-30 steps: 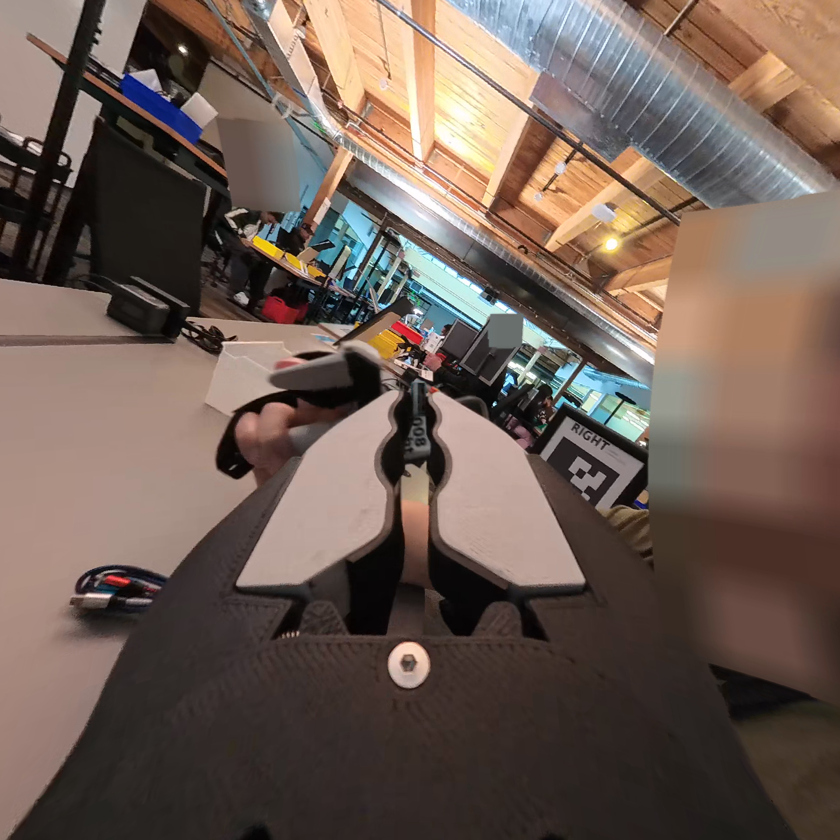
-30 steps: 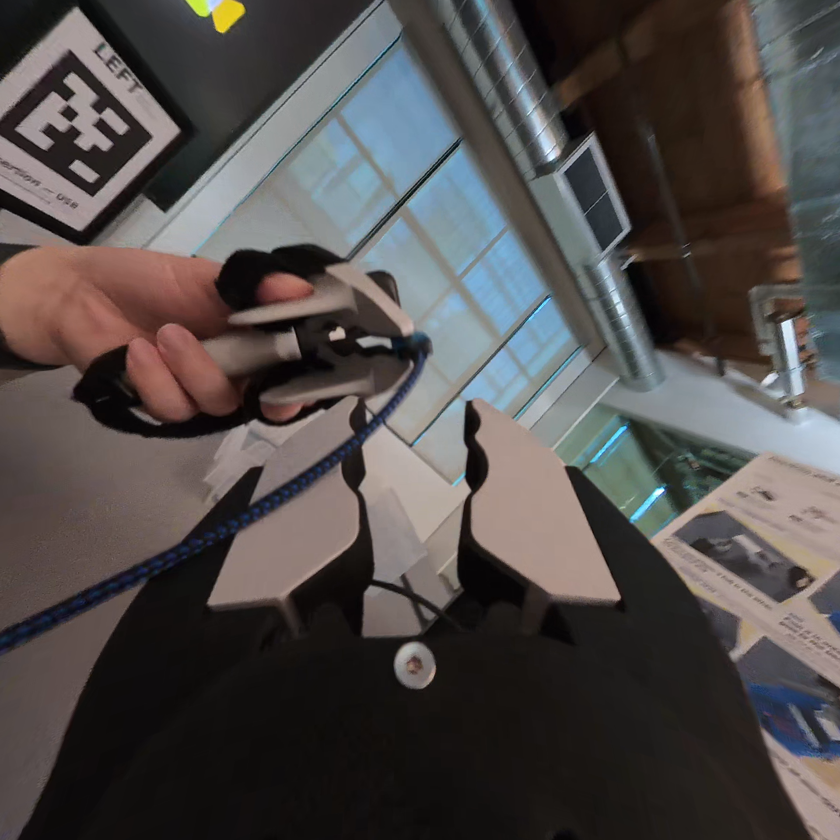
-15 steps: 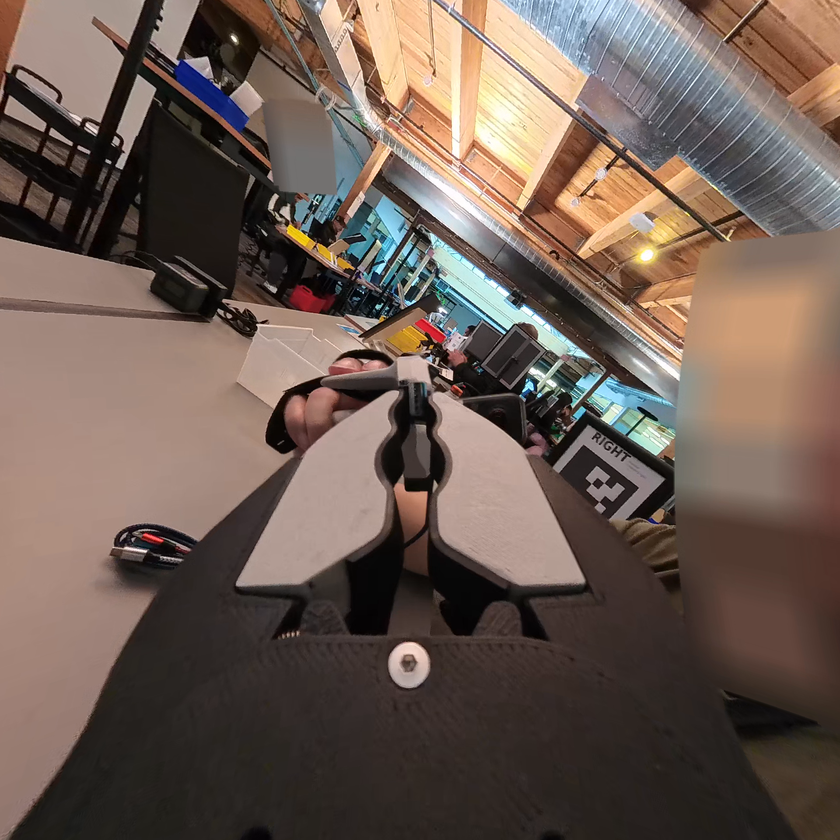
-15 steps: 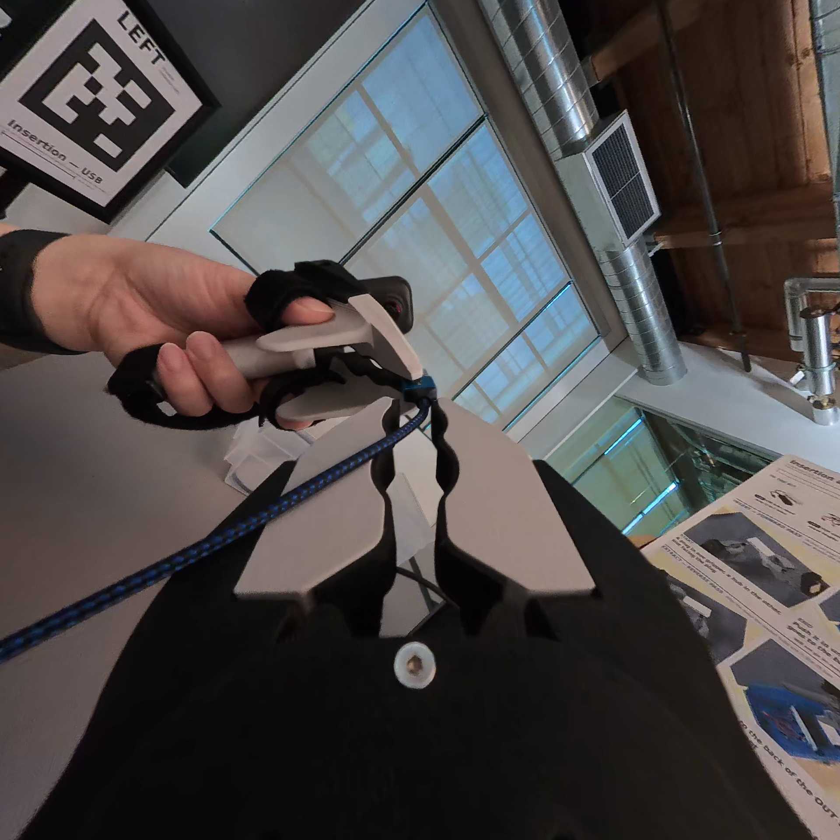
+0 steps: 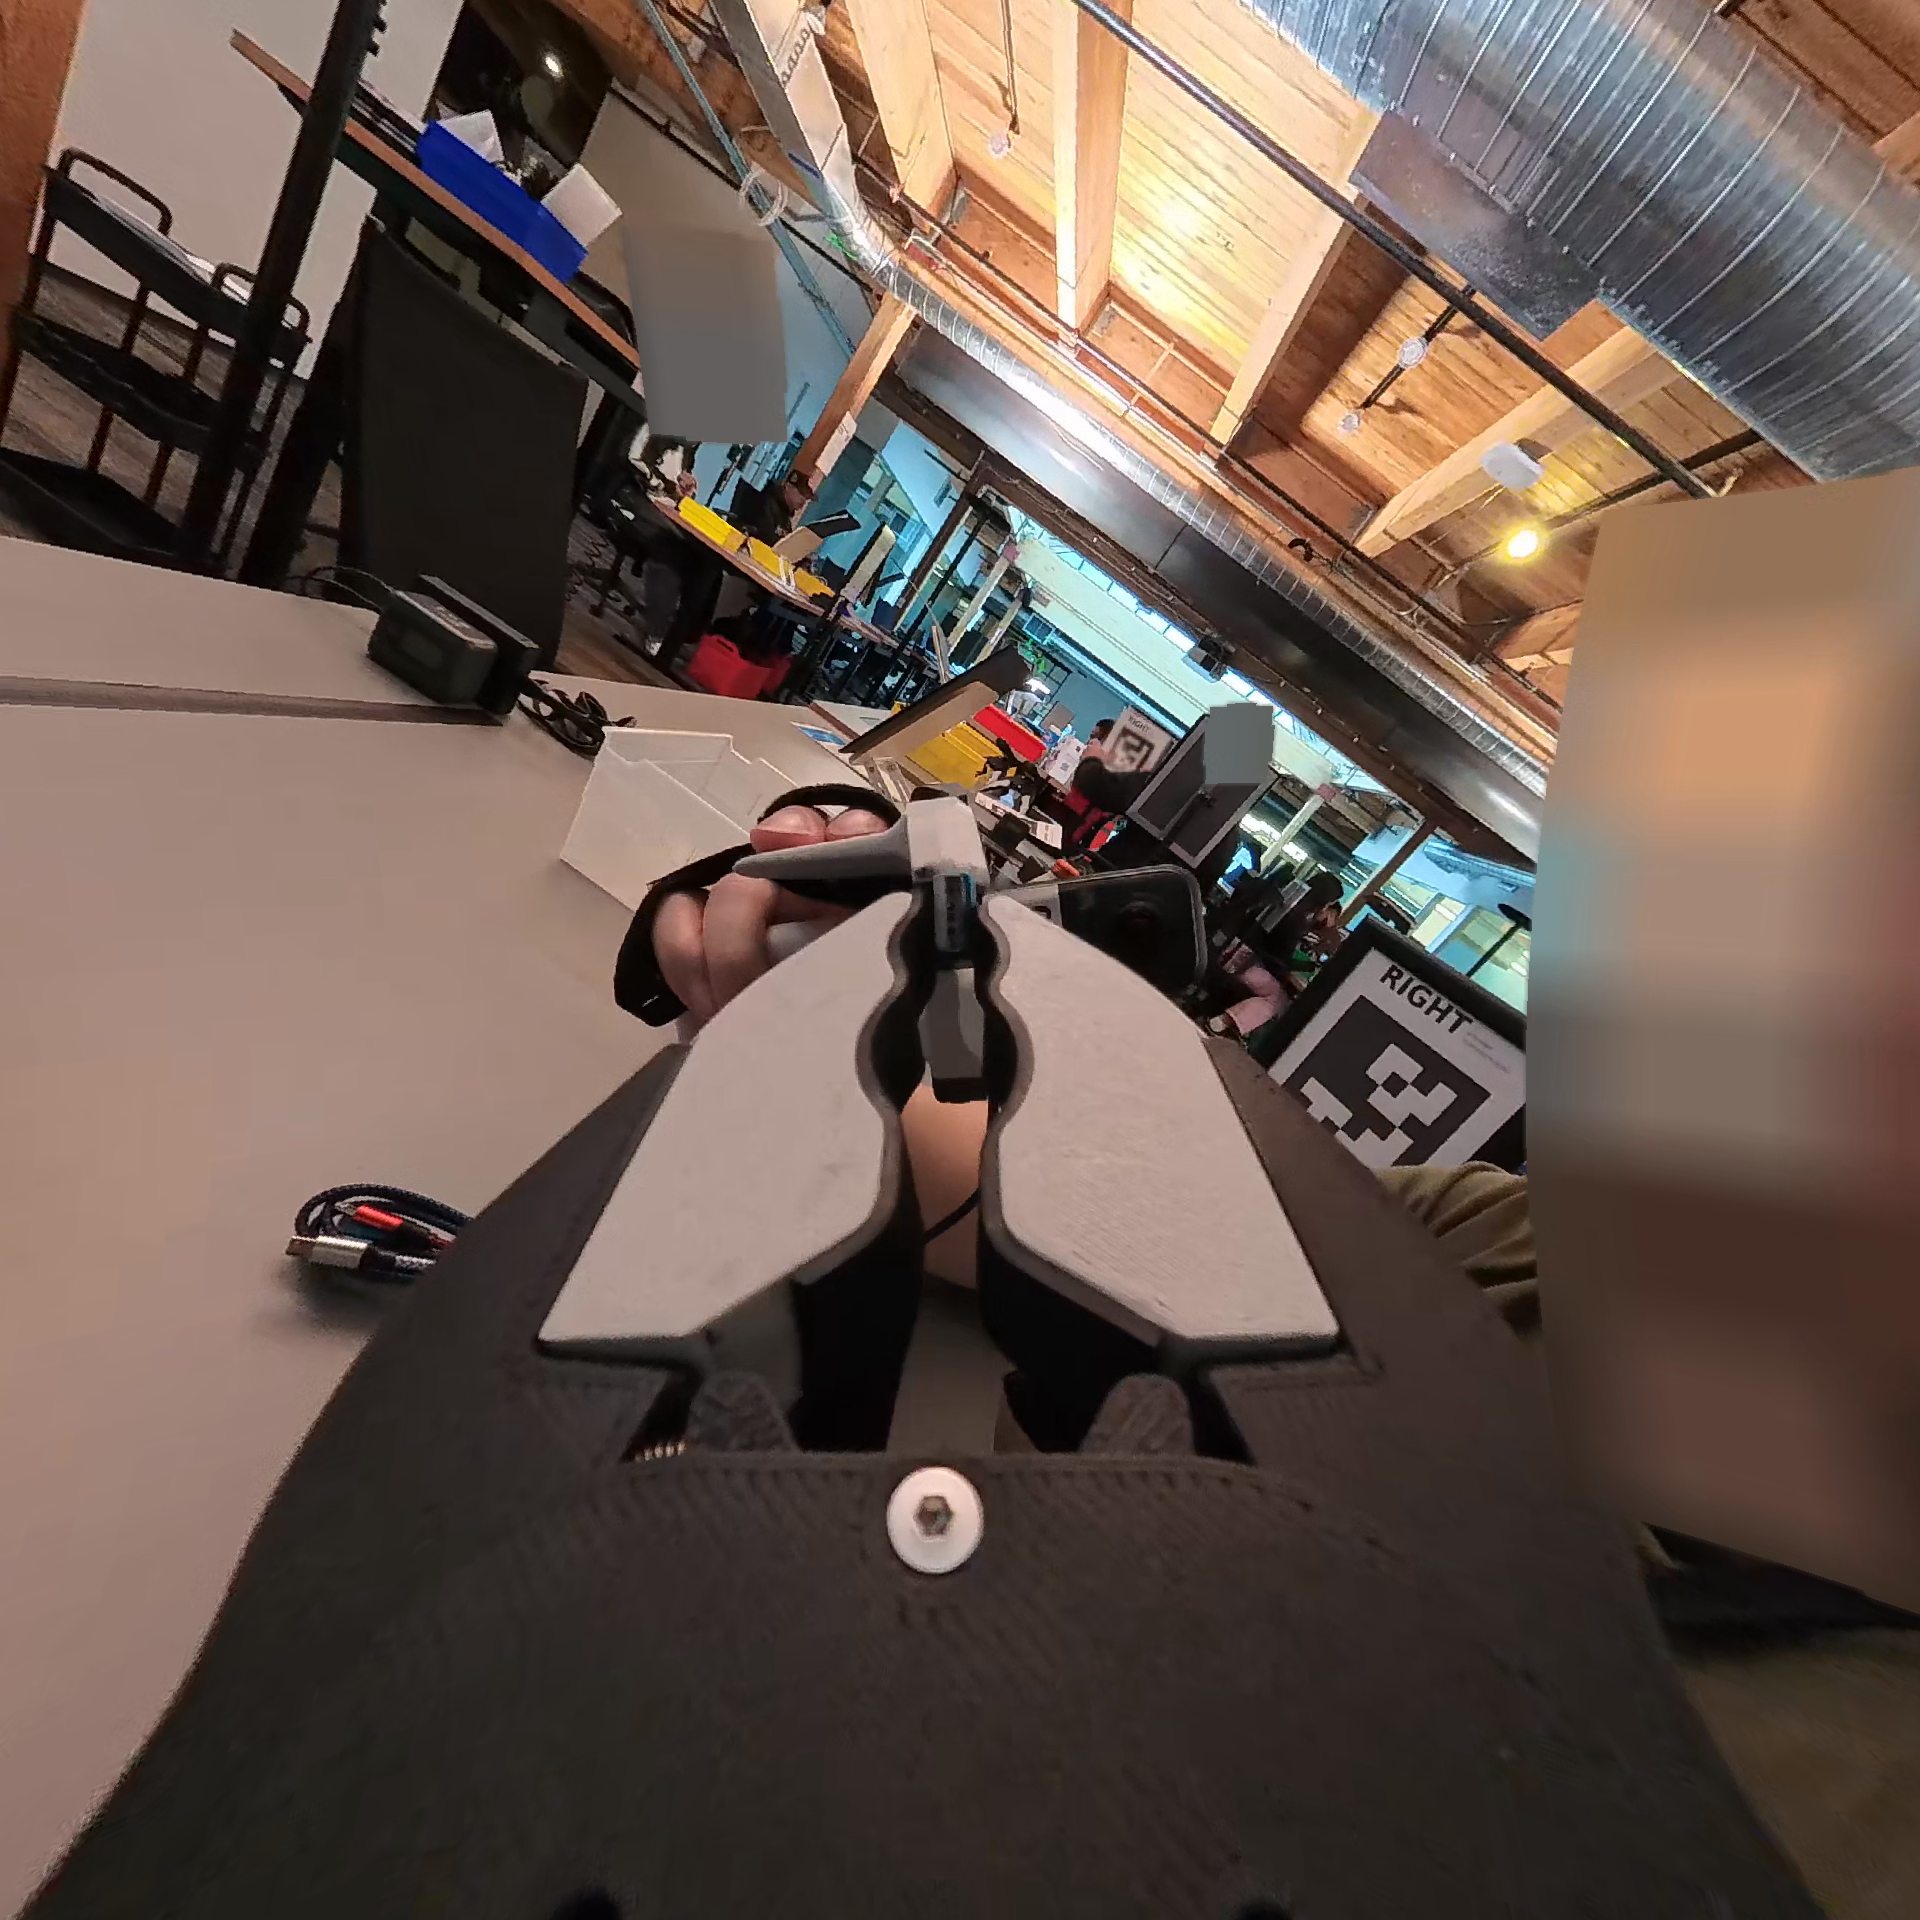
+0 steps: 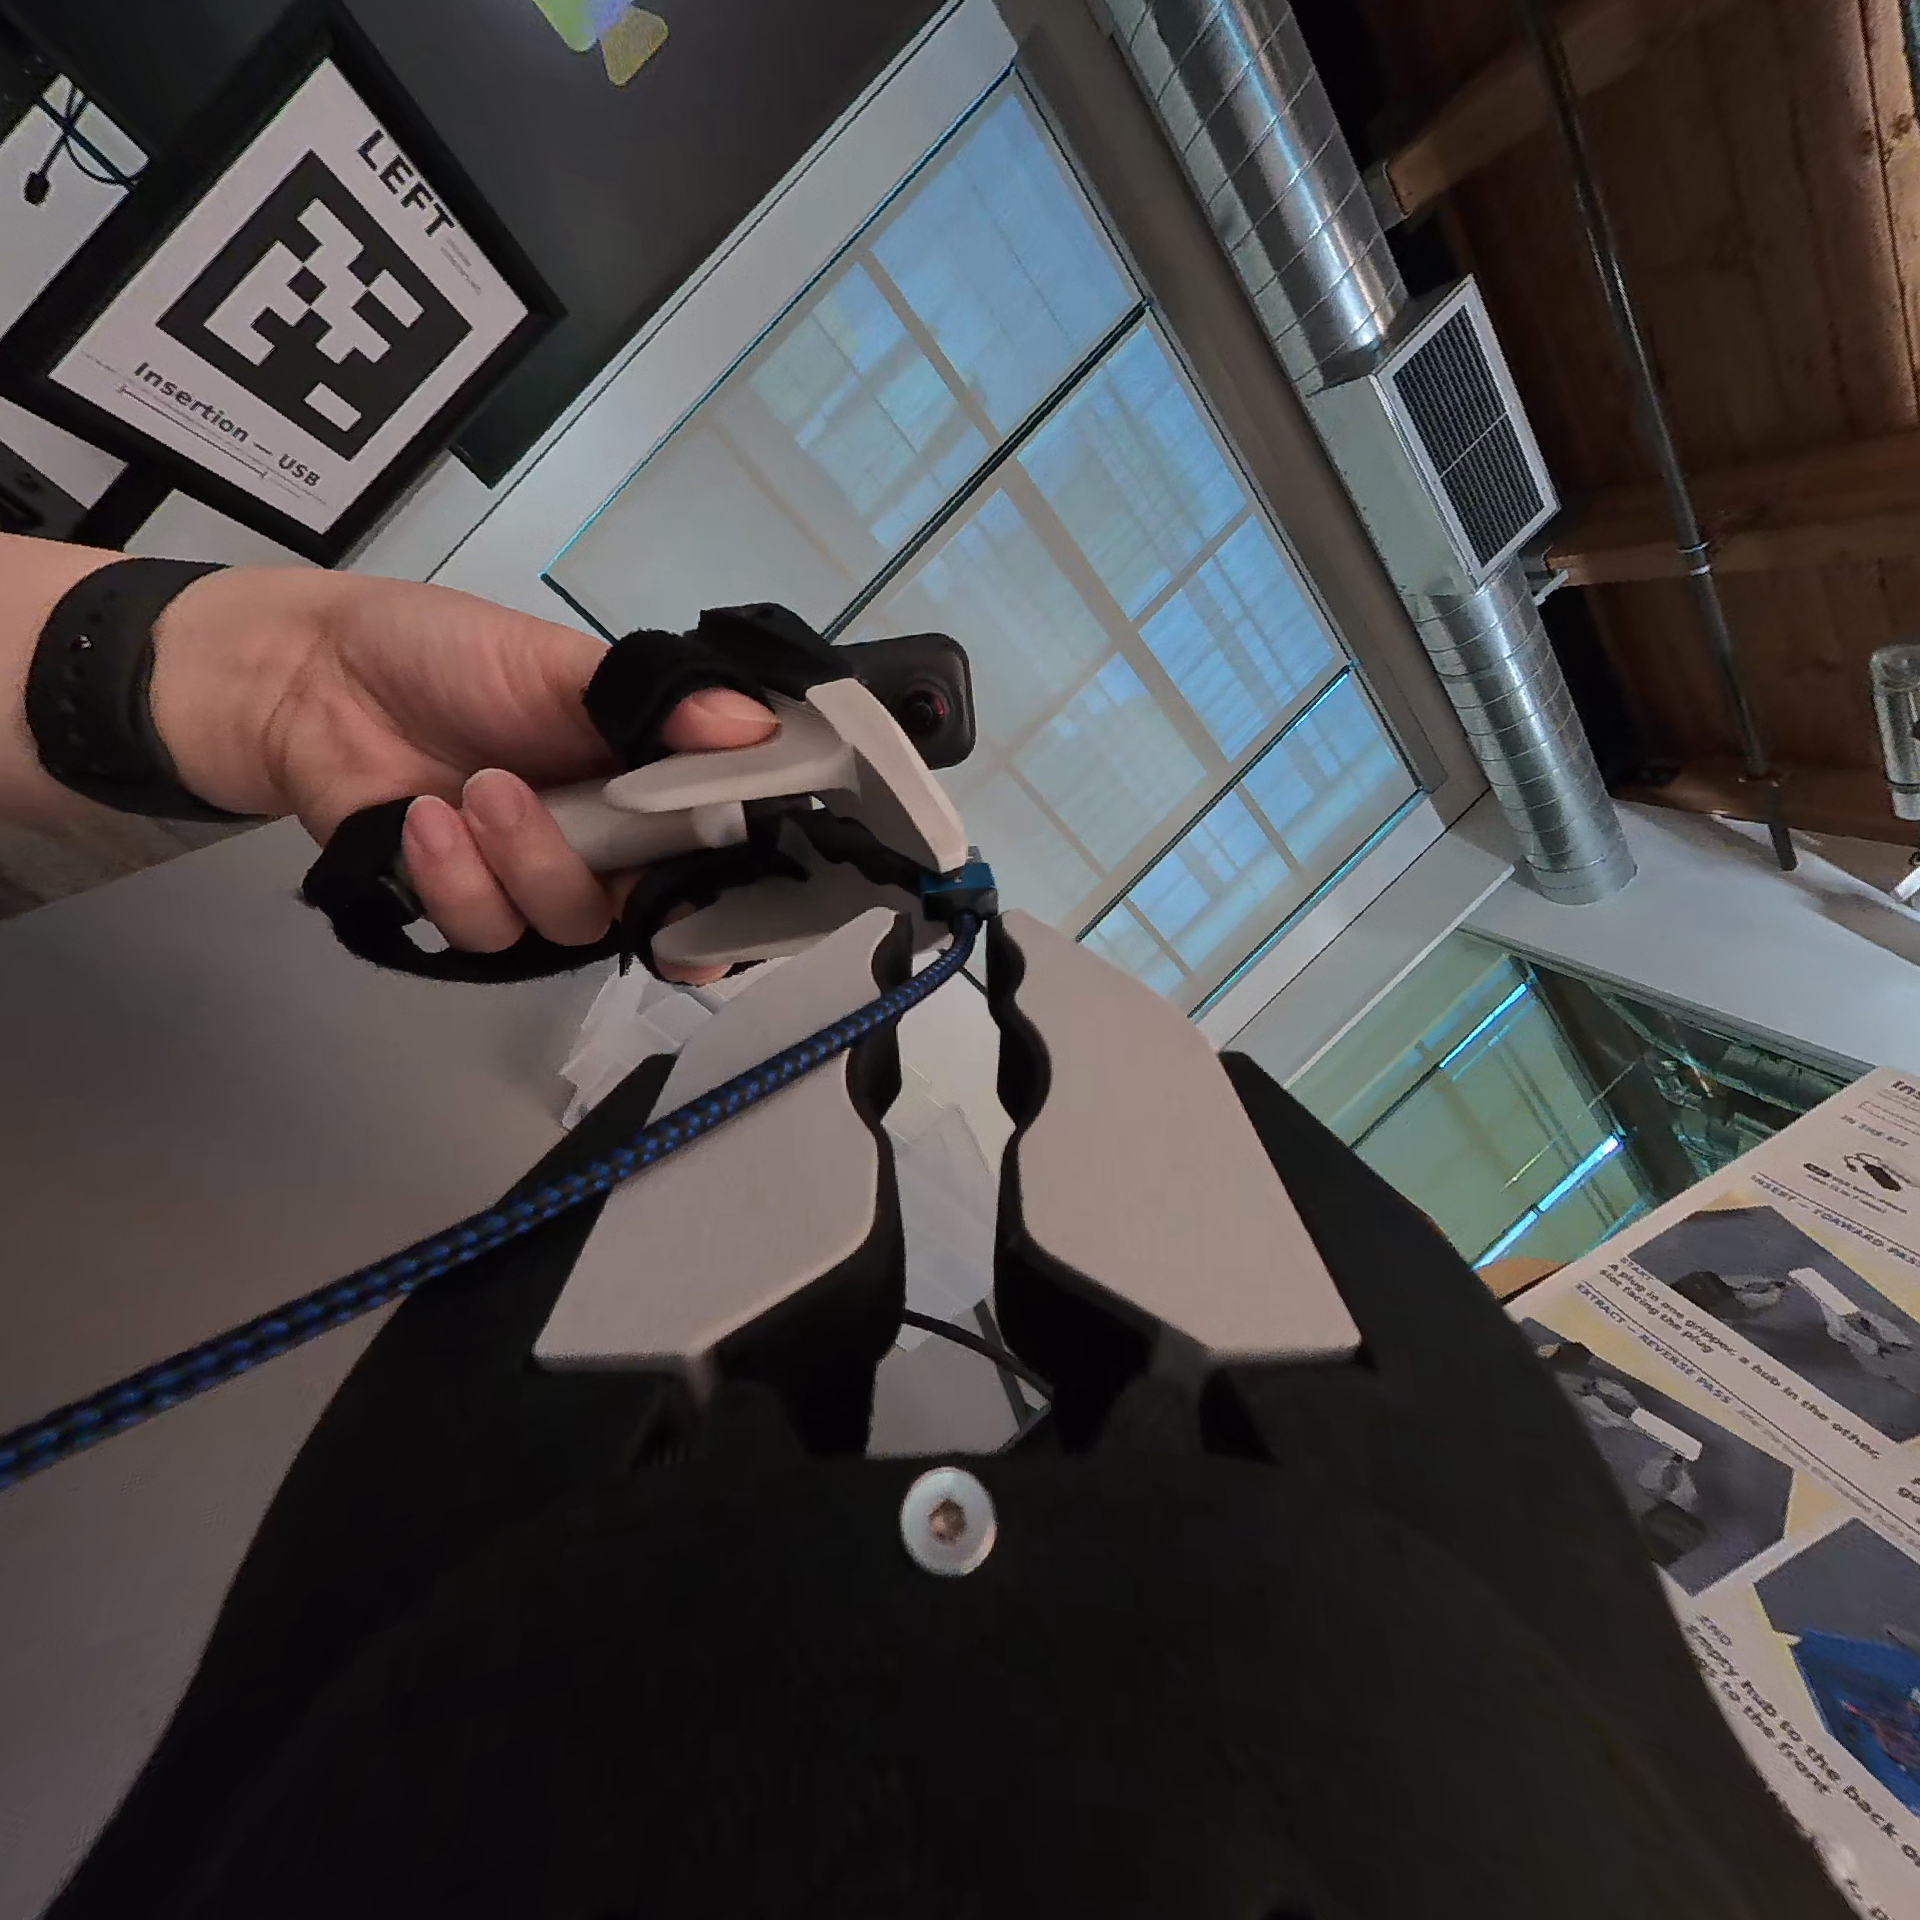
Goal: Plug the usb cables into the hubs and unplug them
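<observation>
The right claw [image 6: 951, 940] has narrowed around the blue plug [image 6: 958, 891]; the left claw [image 5: 948, 914] grips the hub [image 5: 954, 1023] tight, extraction near.

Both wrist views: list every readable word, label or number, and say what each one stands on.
I don't transcribe writing, so here is what bears it:
Framed black-and-white marker sign, left wrist view: large heading, legible.
Framed marker sign, right wrist view: heading and caption, legible.
Printed instruction sheets, right wrist view: headings legible, small print blurred.
Small distant marker, left wrist view: too small to read.
</observation>
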Tool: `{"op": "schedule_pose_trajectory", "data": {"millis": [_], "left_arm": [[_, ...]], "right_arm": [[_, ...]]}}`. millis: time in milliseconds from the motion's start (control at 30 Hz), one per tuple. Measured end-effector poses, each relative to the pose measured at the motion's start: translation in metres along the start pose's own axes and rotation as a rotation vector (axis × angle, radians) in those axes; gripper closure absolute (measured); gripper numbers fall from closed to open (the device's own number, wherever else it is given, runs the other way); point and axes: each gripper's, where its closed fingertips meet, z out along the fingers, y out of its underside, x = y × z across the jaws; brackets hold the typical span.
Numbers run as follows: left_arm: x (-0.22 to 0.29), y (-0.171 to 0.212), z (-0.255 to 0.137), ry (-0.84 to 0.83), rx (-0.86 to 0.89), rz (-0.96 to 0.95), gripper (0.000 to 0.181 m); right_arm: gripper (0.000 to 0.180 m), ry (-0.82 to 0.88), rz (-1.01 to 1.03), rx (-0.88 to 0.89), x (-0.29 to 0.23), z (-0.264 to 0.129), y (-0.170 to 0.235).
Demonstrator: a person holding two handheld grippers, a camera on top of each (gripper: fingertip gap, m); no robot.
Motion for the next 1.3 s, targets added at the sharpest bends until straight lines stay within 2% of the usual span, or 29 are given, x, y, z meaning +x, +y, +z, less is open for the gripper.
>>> {"op": "schedule_pose_trajectory", "data": {"millis": [233,333,900,967,1033,1100,1167,1233,1300], "left_arm": [[-0.002,0.001,-0.003,-0.006,0.009,0.0,0.176],[-0.004,0.0,-0.008,-0.011,0.025,-0.008,0.176],[-0.014,-0.002,-0.017,-0.055,0.078,0.012,0.173],[-0.024,-0.013,-0.028,-0.108,0.135,0.093,0.154],[-0.058,-0.017,-0.047,-0.29,0.162,0.239,0.15],[-0.098,-0.005,-0.063,-0.479,0.097,0.348,0.148],[-0.129,0.012,-0.072,-0.585,-0.012,0.362,0.138],[-0.121,0.029,-0.057,-0.453,-0.065,0.254,0.161],[-0.126,0.038,-0.037,-0.451,-0.053,0.179,0.162]], "right_arm": [[0.166,-0.011,0.01,0.002,-0.002,0.0,0.0],[0.172,-0.005,0.009,0.014,-0.002,0.0,-0.002],[0.174,-0.057,0.062,-0.077,-0.003,0.004,0.009],[0.174,-0.013,0.068,-0.087,0.01,0.0,0.01],[0.174,0.067,0.102,-0.089,0.034,-0.012,0.011],[0.174,0.15,0.149,-0.094,0.061,-0.026,0.014],[0.174,0.213,0.189,-0.08,0.083,-0.04,0.015],[0.174,0.253,0.228,-0.075,0.098,-0.05,0.016],[0.174,0.272,0.242,-0.068,0.107,-0.057,0.016]]}}
